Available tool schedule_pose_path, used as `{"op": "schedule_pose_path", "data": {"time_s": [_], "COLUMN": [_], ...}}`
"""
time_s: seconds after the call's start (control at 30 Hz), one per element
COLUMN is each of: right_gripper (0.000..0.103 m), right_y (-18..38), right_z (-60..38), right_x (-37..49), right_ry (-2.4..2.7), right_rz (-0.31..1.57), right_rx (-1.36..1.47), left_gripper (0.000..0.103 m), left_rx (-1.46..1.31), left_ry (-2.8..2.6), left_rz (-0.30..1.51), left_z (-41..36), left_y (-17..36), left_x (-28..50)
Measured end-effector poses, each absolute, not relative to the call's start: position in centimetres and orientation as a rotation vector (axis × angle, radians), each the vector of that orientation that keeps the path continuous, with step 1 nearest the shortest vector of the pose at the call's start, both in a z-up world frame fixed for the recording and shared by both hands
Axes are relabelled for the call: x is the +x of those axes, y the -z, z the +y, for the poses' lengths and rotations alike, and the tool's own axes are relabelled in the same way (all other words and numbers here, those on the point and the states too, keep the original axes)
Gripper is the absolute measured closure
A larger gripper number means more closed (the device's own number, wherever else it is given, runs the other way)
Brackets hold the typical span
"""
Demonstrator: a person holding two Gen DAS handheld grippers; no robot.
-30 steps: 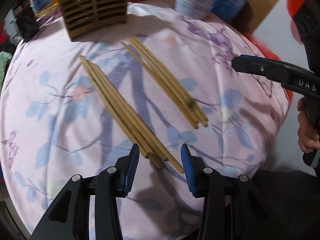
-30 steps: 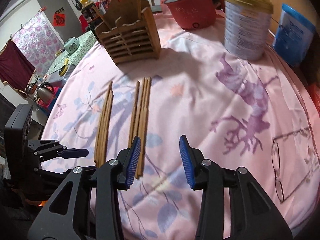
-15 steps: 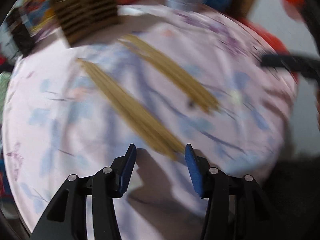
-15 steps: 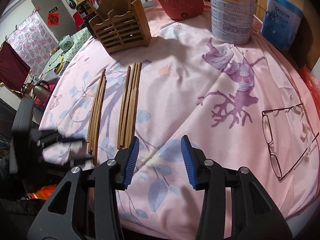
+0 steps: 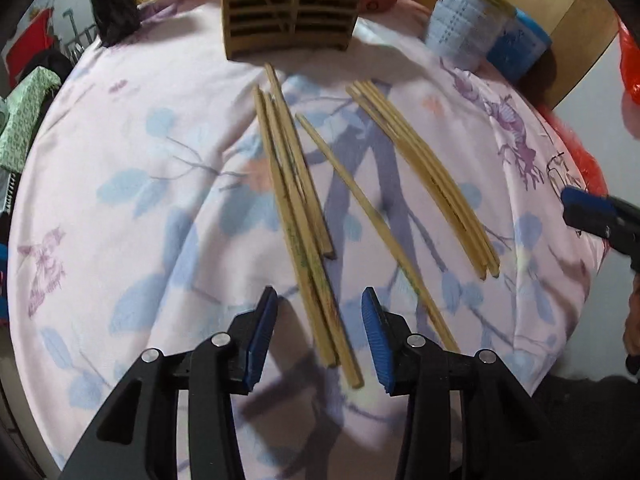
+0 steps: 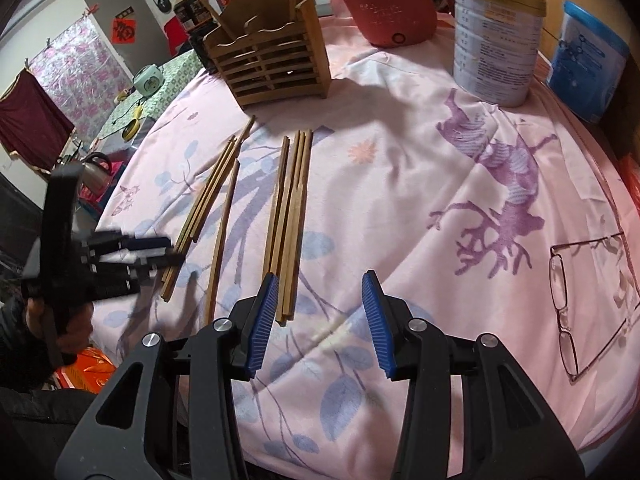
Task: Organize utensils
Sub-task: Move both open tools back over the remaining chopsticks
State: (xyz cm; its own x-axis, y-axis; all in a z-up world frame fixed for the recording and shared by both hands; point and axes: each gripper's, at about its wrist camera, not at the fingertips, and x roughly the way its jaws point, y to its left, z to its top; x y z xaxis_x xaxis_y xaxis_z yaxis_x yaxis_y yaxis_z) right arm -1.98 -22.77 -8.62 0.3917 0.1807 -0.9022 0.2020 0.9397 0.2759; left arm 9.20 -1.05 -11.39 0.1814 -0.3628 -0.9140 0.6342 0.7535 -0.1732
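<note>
Wooden chopsticks [image 5: 304, 216] lie scattered on pink floral cloth [image 5: 120, 200].

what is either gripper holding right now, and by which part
Nothing is held. The left gripper is closing, its pads straddling the near ends of the left chopsticks without pressing them. The right gripper is open over the tablecloth.

The surface [image 6: 400, 168] is wearing a pink cloth printed with blue leaves and a purple deer. Lying on it are two groups of wooden chopsticks: a loose left group [image 6: 208, 204] with one stick a little apart, and a tidy right group [image 6: 290, 216]. Behind them a slatted wooden holder [image 6: 272, 68] is standing, and beside it a red pot [image 6: 390, 8], a tall tin [image 6: 496, 36] and a blue tub [image 6: 586, 66]. Glasses [image 6: 580, 300] are lying near the right edge.
</note>
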Motion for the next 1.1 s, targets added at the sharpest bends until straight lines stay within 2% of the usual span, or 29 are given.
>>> {"op": "schedule_pose_path", "data": {"time_s": [0.23, 0.43, 0.63, 0.77, 0.9, 0.97, 1.1], "right_gripper": [0.059, 0.058, 0.058, 0.059, 0.059, 0.059, 0.059], "right_y": [9.0, 9.0, 9.0, 9.0, 8.9, 9.0, 9.1], "right_z": [-22.7, -22.7, -22.4, -22.4, -22.8, -23.1, -23.3], "right_x": [-1.5, -1.4, -1.1, -1.2, -1.4, -1.6, -1.7], "right_ry": [0.002, 0.001, -0.007, -0.003, 0.013, 0.019, 0.020], "right_rz": [1.188, 1.189, 1.191, 1.188, 1.182, 1.181, 1.180], "right_rx": [0.373, 0.372, 0.372, 0.368, 0.375, 0.381, 0.385], "left_gripper": [0.062, 0.079, 0.077, 0.076, 0.071, 0.065, 0.067], "left_rx": [0.254, 0.222, 0.269, 0.336, 0.335, 0.326, 0.312], "left_ry": [0.688, 0.603, 0.700, 0.700, 0.657, 0.621, 0.574], "left_rz": [1.220, 1.219, 1.172, 1.199, 1.168, 1.162, 1.177], "left_z": [1.5, 4.0, 1.9, 0.0, 0.9, 1.6, 2.1], "left_y": [11.6, 11.3, 9.4, 11.1, 11.4, 11.6, 11.4], "left_x": [7.9, 9.4, 7.7, 7.0, 7.5, 8.3, 9.4]}}
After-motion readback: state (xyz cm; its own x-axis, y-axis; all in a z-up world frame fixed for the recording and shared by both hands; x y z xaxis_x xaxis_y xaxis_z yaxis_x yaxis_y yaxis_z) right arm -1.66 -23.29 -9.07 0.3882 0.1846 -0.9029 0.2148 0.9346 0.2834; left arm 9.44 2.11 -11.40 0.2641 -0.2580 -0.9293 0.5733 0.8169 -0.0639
